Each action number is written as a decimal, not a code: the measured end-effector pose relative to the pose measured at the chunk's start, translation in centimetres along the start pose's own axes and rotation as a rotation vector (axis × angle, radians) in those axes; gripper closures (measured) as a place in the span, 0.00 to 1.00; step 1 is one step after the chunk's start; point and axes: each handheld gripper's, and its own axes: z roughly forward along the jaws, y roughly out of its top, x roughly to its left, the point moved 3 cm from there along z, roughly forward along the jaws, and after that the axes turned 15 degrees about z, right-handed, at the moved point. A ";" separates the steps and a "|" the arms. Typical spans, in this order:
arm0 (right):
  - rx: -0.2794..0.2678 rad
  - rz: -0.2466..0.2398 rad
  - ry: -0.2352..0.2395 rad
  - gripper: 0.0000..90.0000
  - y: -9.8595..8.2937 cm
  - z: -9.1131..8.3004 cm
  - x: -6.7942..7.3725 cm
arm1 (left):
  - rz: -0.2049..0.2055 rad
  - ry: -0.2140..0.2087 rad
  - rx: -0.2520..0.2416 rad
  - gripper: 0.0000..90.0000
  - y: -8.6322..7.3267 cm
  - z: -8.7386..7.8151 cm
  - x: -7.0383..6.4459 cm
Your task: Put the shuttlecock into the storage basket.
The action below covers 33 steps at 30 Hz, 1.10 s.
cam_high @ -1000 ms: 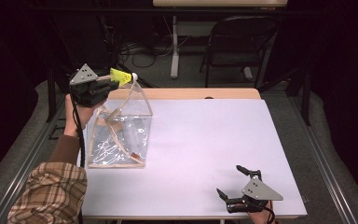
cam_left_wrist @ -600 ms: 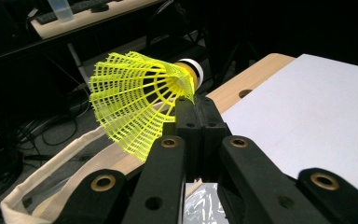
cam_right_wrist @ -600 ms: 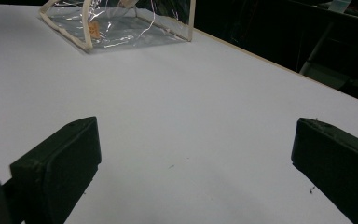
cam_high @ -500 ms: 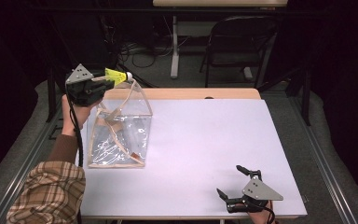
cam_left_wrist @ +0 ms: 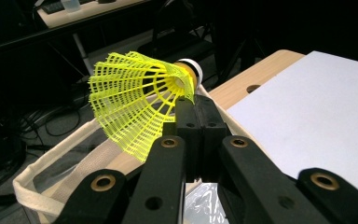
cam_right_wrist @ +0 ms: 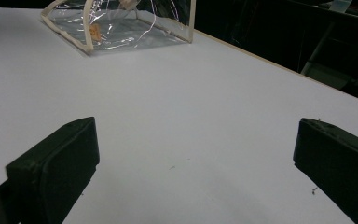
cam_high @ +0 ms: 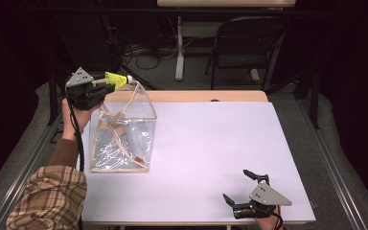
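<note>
My left gripper point(cam_high: 106, 82) is raised over the table's far left corner, shut on a yellow plastic shuttlecock point(cam_high: 116, 79). In the left gripper view the jaws pinch the skirt of the shuttlecock point(cam_left_wrist: 135, 102) just behind its white-banded cork, and my left gripper point(cam_left_wrist: 196, 105) hovers over the beige rim of the bag point(cam_left_wrist: 51, 154). The clear bag point(cam_high: 122, 139) with beige trim stands open on the white table top, directly under that hand. My right gripper point(cam_high: 235, 185) rests near the front right edge, open and holding nothing. Between the wide-apart jaws of my right gripper point(cam_right_wrist: 196, 154) is bare table, with the bag point(cam_right_wrist: 121, 28) far off.
A white sheet point(cam_high: 211, 153) covers the table, with a wooden strip point(cam_high: 196, 96) along its far edge. A dark folding chair point(cam_high: 247, 43) and floor cables point(cam_high: 139, 52) lie beyond the table. A plaid sleeve point(cam_high: 48, 196) enters at the bottom left.
My left gripper has drifted slightly to the left with the shuttlecock. The right gripper and the bag have stayed put.
</note>
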 end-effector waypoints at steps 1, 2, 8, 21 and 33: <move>0.002 -0.001 0.002 0.00 0.0 0.0 0.0 | -0.003 0.000 0.001 1.00 -0.1 0.0 0.0; 0.006 0.000 0.002 0.00 0.0 0.1 0.0 | -0.004 0.000 0.002 1.00 -0.1 0.0 0.1; 0.007 0.002 0.004 0.00 -0.1 0.1 -0.1 | -0.015 0.004 0.011 1.00 -0.6 0.1 0.3; 0.008 0.000 0.003 0.00 -0.1 0.1 0.0 | -0.026 0.007 0.041 1.00 -1.6 0.7 0.5; 0.011 -0.002 0.002 0.00 -0.1 0.1 0.0 | -0.034 0.001 0.060 1.00 -2.2 1.1 0.5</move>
